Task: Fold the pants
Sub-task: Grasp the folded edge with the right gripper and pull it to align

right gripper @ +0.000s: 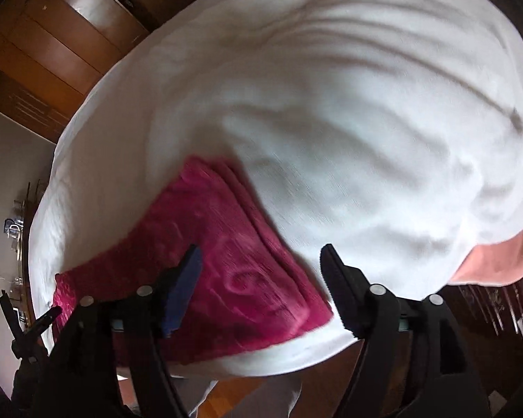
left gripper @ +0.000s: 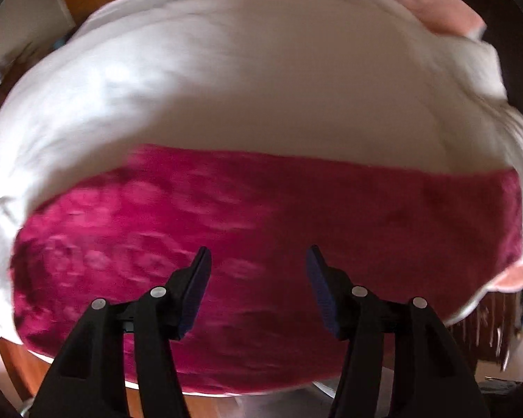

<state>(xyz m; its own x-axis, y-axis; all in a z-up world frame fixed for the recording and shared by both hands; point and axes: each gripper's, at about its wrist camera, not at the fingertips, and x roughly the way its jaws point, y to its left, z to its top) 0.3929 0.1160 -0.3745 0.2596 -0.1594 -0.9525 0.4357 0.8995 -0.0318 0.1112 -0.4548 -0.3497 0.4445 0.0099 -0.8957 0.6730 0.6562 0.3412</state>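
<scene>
The magenta patterned pants [left gripper: 261,230] lie flat as a long band across the near edge of a white bedsheet [left gripper: 247,97]. My left gripper [left gripper: 258,257] hovers above the middle of the pants, open and empty. In the right wrist view the pants [right gripper: 226,271] show as a folded stack with layered edges along the far side. My right gripper [right gripper: 261,254] is open and empty above their right end. The left gripper [right gripper: 48,317] shows at the far left of that view.
The white sheet [right gripper: 331,122] covers a bed. A pink cloth [left gripper: 432,0] lies at the far right corner, and also shows in the right wrist view [right gripper: 498,261]. A wooden wardrobe [right gripper: 52,41] stands behind on the left. Wooden floor [left gripper: 21,365] lies below the bed edge.
</scene>
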